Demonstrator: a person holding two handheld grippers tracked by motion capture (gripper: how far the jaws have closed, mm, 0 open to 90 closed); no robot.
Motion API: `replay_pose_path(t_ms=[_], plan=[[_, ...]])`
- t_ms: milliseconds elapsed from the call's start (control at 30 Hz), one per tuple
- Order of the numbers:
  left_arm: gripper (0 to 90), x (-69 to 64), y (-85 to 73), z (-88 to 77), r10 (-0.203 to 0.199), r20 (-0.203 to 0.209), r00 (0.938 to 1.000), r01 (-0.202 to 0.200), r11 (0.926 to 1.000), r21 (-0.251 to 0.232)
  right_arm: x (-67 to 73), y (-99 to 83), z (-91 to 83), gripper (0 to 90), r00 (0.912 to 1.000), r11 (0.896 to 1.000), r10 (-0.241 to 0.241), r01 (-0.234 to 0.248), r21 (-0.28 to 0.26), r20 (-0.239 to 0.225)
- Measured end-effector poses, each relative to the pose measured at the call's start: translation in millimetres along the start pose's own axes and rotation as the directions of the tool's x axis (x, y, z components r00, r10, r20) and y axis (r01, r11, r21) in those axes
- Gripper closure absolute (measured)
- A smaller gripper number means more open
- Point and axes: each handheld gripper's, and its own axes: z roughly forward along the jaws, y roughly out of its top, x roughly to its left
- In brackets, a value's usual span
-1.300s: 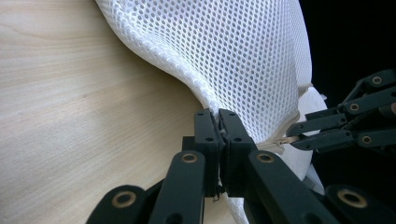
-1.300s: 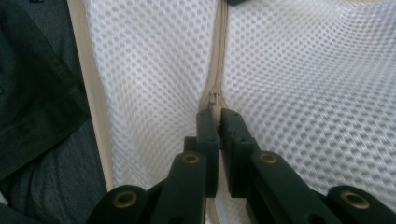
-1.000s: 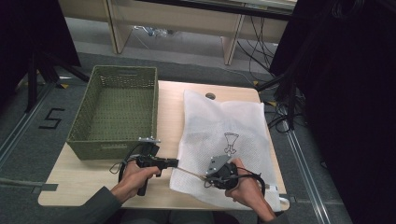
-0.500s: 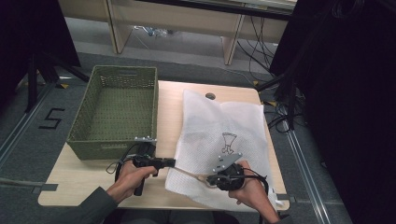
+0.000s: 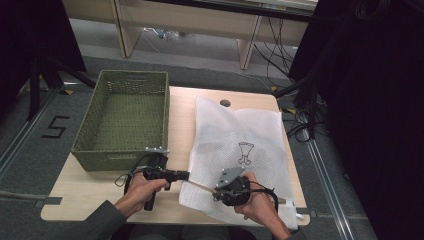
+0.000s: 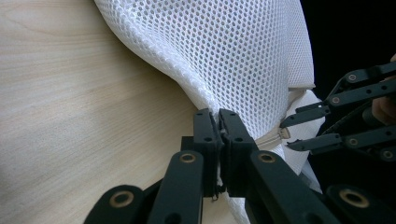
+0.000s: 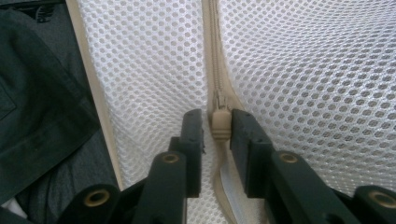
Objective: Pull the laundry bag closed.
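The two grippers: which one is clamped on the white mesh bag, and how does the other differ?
The left gripper, at the bag's left corner: its jaws pinch the mesh bag. The right gripper has just been opening, with the beige zipper pull between its parted jaws.

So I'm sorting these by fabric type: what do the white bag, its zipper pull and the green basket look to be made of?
White bag: soft synthetic mesh, going by the honeycomb holes; matte. Zipper pull: probably beige plastic or rubber, smooth and dull. Green basket: woven strands, likely plastic or paper cord; the weave is too small to tell which.
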Motion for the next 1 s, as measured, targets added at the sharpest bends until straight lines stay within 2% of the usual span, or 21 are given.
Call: replay_pose_path(t_ms=[133,200,333,433,567,600,667,700,767,800,833,933,1000], plan=[[86.2,0.7,0.0,0.4,-0.008,0.006,1.0,0.008,1.0,-0.001,0.5,-0.1,2.2,77.2,0.9998,1.0,0.016,-0.016,0.014,0.013],[86.2,1.2,-0.2,0.2,-0.011,0.008,0.9999,0.011,0.9999,-0.001,-1.4,0.2,3.6,77.4,1.0,1.0,0.002,-0.002,0.017,0.005],[86.2,2.2,-0.2,0.3,-0.02,0.014,0.9997,0.02,0.9998,0.0,-0.8,-0.1,5.0,81.2,0.9988,0.999,0.044,-0.044,0.03,0.02],[86.2,2.1,-0.1,0.3,-0.018,0.014,0.9997,0.018,0.9998,0.001,-1.6,0.1,5.7,82.2,0.9997,0.999,0.012,-0.013,0.029,0.022],[86.3,1.7,-0.7,0.9,-0.017,0.01,0.9998,0.017,0.9999,0.0,0.8,1.3,3.2,82.5,0.9997,0.999,0.011,-0.012,0.043,0.022],[86.3,1.8,-0.6,0.9,-0.014,0.008,0.9999,0.014,0.9999,-0.001,0.7,1.8,3.1,82.5,0.9997,0.999,-0.01,0.009,0.043,0.024],[86.5,1.3,-0.6,0.6,-0.011,0.005,0.9999,0.011,0.9999,-0.004,1.0,2.0,1.5,82.6,1.0,0.999,0.004,-0.005,0.044,0.007],[86.6,0.5,-0.7,0.8,-0.003,0.0,1.0,0.003,1.0,-0.006,0.7,1.9,1.0,82.6,1.0,0.999,-0.002,0.002,0.041,0.007],[86.9,-0.7,-0.5,1.2,0.022,-0.02,0.9996,-0.022,0.9997,-0.006,1.4,1.3,-0.4,82.7,0.9998,0.998,0.022,-0.021,0.053,-0.001],[87.0,-0.7,-0.2,1.2,0.024,-0.025,0.9994,-0.025,0.9996,-0.011,0.0,0.9,-0.5,82.7,0.9999,0.999,0.005,-0.005,0.054,0.012],[87.0,0.1,0.2,0.9,0.022,-0.023,0.9995,-0.023,0.9997,-0.011,0.1,-0.1,-1.0,82.7,0.9996,0.998,0.027,-0.027,0.056,-0.001],[87.0,2.1,-0.2,-0.7,0.015,-0.026,0.9996,-0.015,0.9998,-0.015,-1.3,-2.9,-4.1,82.7,0.9999,0.998,0.013,-0.013,0.057,0.006],[87.0,2.7,-0.2,-1.4,0.014,-0.028,0.9995,-0.015,0.9997,-0.019,-1.1,-7.9,-8.4,82.7,0.9996,0.997,0.029,-0.029,0.068,0.006]])
